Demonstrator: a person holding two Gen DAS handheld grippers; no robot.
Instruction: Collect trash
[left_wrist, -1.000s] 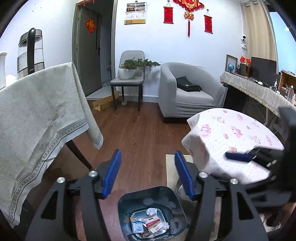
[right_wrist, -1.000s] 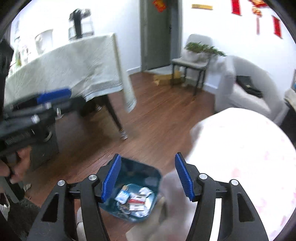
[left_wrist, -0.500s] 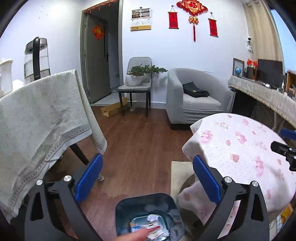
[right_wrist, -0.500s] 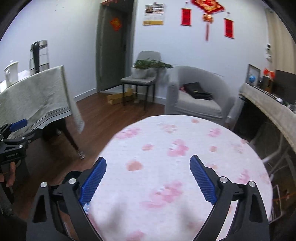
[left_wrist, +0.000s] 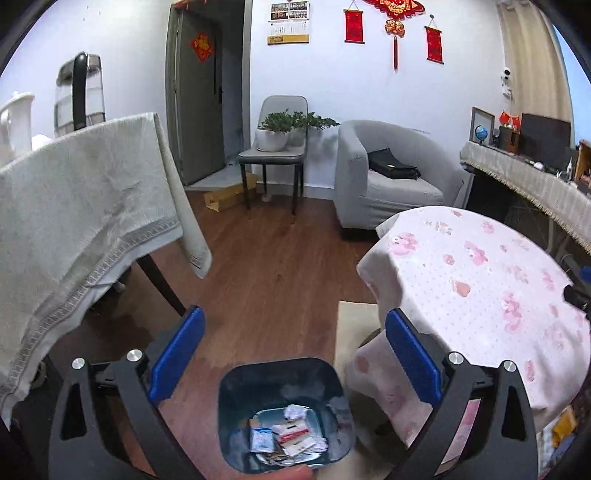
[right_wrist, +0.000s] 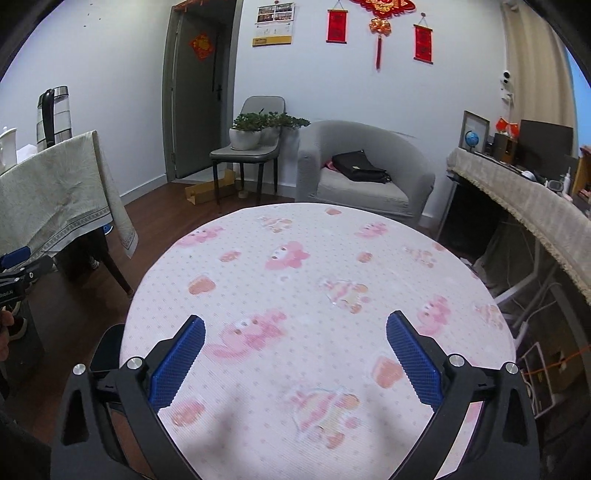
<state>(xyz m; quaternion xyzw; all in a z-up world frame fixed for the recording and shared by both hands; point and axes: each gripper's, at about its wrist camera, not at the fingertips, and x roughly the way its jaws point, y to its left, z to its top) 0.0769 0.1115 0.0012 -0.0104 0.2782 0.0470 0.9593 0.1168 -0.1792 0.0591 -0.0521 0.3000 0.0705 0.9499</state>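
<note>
A dark blue trash bin (left_wrist: 280, 376) stands on the wood floor beside the round table. Several crumpled papers and wrappers (left_wrist: 291, 434) lie at its bottom. My left gripper (left_wrist: 293, 347) is open and empty, held above the bin. My right gripper (right_wrist: 295, 350) is open and empty, held over the round table with the pink patterned cloth (right_wrist: 314, 280). No trash shows on the cloth. A sliver of the bin (right_wrist: 107, 347) shows at the table's left edge in the right wrist view.
A table with a pale draped cloth (left_wrist: 81, 206) stands on the left, a kettle (left_wrist: 79, 96) on it. A grey armchair (left_wrist: 388, 177), a chair with plants (left_wrist: 277, 147) and a long side table (left_wrist: 532, 181) line the back. A beige mat (left_wrist: 354, 332) lies by the bin.
Both grippers opened wide from a narrower gap. The right gripper swung from over the bin to above the round table. The left view rose slightly.
</note>
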